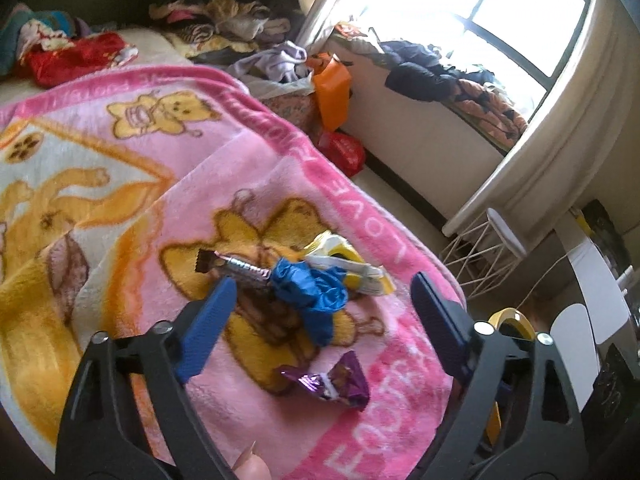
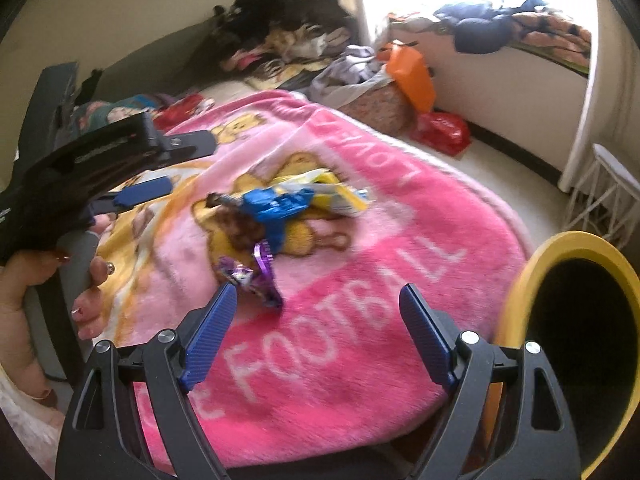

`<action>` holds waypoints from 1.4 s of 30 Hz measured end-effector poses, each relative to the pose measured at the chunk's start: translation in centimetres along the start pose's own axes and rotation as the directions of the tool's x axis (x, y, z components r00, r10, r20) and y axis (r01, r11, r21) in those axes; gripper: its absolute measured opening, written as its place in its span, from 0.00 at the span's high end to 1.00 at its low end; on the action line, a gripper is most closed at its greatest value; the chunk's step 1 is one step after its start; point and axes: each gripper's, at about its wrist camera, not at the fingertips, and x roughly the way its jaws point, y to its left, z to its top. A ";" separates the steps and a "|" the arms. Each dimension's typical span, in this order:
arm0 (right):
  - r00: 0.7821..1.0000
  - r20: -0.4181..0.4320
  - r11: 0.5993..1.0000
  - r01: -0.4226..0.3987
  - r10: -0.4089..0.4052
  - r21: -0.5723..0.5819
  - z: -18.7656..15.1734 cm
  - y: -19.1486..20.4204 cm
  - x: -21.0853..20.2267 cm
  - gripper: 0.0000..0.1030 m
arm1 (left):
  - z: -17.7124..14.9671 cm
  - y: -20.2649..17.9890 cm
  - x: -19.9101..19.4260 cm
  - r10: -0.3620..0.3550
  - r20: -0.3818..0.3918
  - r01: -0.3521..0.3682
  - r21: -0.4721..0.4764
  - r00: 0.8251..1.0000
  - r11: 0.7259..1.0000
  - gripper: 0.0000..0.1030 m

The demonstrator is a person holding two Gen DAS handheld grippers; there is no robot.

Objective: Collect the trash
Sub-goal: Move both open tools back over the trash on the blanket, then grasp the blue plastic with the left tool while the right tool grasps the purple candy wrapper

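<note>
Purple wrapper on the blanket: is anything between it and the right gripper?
Nothing visible. The purple wrapper lies bare on the pink blanket, just ahead of the open right gripper; the other wrappers sit beyond it.

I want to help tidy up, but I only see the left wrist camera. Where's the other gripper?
Observer: The right gripper is open over the pink blanket. The purple wrapper lies just ahead of its left finger.
Operator: Is there somewhere to put the trash?
Observer: Yes. A yellow-rimmed bin is at the blanket's edge, to the right of that gripper. Its mouth is open and looks dark inside.
</note>
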 end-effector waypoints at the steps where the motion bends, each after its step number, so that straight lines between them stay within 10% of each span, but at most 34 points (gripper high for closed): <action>1: 1.000 -0.010 1.000 -0.011 0.011 -0.011 0.1 0.3 0.5 0.28 | -0.1 0.2 0.3 -0.003 -0.011 0.003 -0.005 1.000 1.000 0.31; 8: 0.996 -0.069 0.997 -0.054 0.050 -0.060 0.9 2.1 3.5 0.49 | -0.5 1.0 2.5 -0.032 -0.102 0.029 -0.030 0.994 0.999 0.55; 22: 0.980 -0.144 0.991 -0.135 0.134 0.001 0.0 1.5 5.9 0.91 | -0.8 0.8 6.4 -0.017 -0.176 0.010 -0.036 0.984 0.999 0.64; 32: 0.982 -0.120 0.989 -0.142 0.145 0.033 -1.3 1.0 3.7 0.99 | -1.5 1.3 7.3 0.026 -0.194 -0.034 -0.038 0.981 0.999 0.93; 42: 0.985 -0.064 0.986 -0.155 0.158 0.054 -1.0 0.4 1.9 0.95 | -1.1 0.3 4.4 0.000 -0.129 0.000 -0.002 0.992 1.000 0.97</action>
